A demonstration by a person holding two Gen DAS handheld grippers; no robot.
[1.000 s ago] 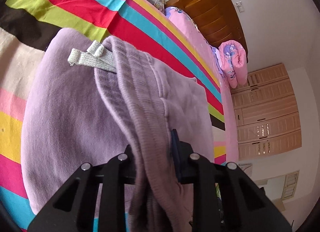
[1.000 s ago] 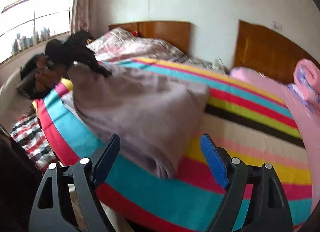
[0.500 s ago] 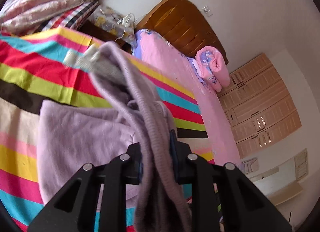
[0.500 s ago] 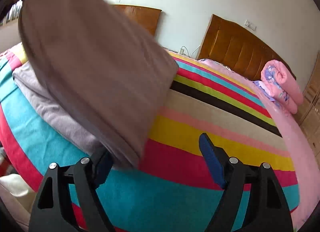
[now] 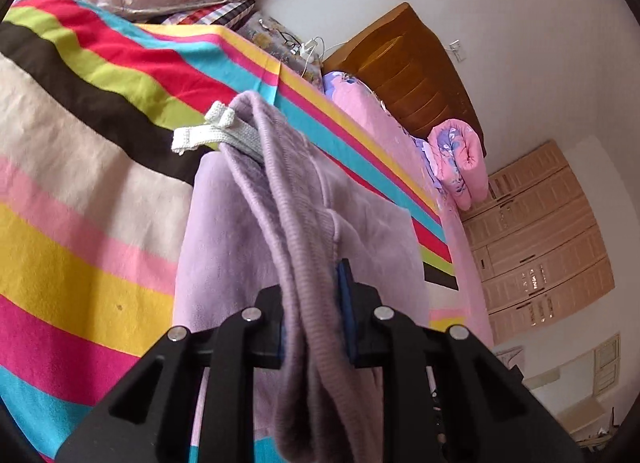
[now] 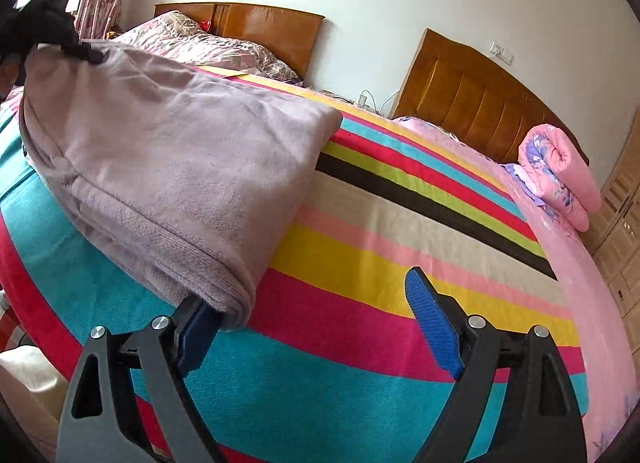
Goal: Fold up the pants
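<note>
striped blanket (image 6: 400, 231) bare right of pants (image 6: 172, 167), rolled quilt (image 6: 560, 175) near headboard (image 6: 472, 111)

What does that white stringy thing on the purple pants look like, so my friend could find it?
Start at the big striped blanket covering the bed, then find the lilac sweatpants lying on it. At their ribbed waistband, two flat drawstring ends stick out to the left over the blanket's dark stripe. They are the only whitish woven tapes on the purple fabric.
</note>
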